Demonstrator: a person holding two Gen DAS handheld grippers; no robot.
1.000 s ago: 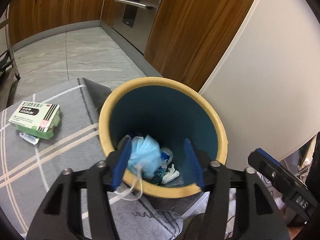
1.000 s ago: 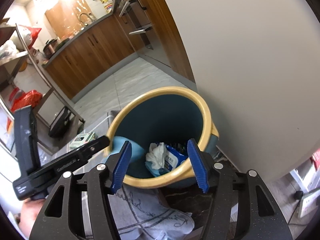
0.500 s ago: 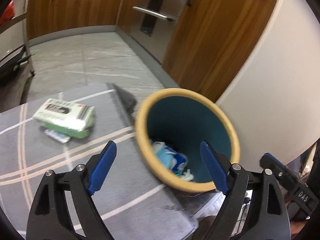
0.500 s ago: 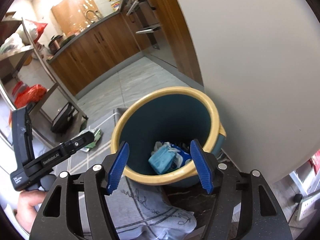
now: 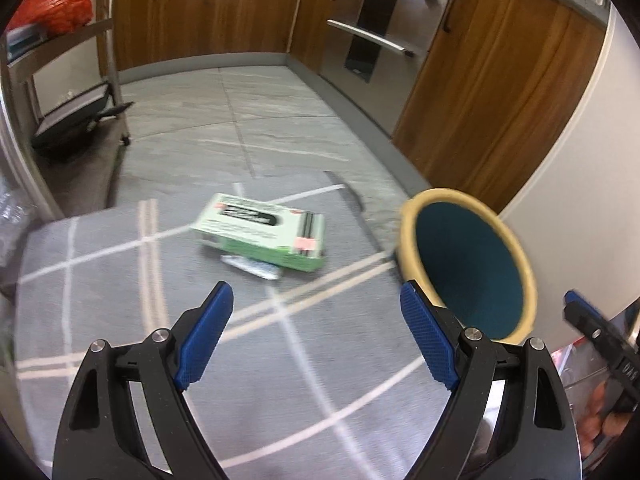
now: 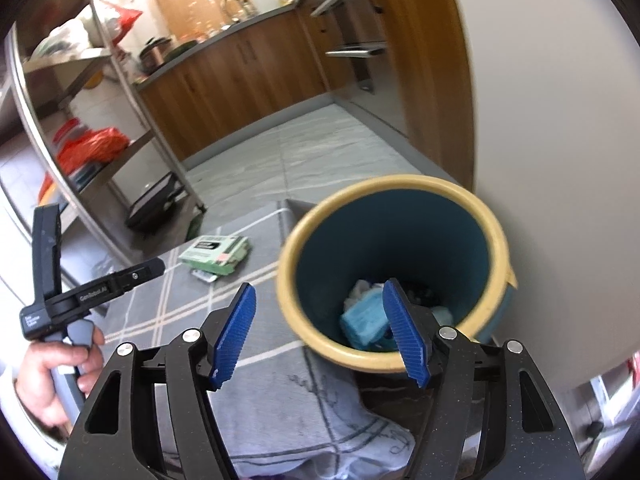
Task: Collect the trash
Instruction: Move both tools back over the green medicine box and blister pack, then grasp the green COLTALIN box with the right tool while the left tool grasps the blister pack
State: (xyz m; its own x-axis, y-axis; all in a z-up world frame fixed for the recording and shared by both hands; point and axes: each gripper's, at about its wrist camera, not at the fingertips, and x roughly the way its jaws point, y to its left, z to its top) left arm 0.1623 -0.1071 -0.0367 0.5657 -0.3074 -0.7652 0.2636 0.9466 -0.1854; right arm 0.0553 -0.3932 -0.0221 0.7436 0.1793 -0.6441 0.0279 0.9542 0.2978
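Left wrist view: left gripper (image 5: 312,336) had dropped mask into bin (image 5: 466,272), jaws apart, empty; box (image 5: 260,236) beside bin next.

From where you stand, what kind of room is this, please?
Most likely a home kitchen. Wooden cabinets run along the walls, a steel built-in oven sits among them, and a counter with a sink tap shows in the right wrist view. A grey rug covers part of the tiled floor.
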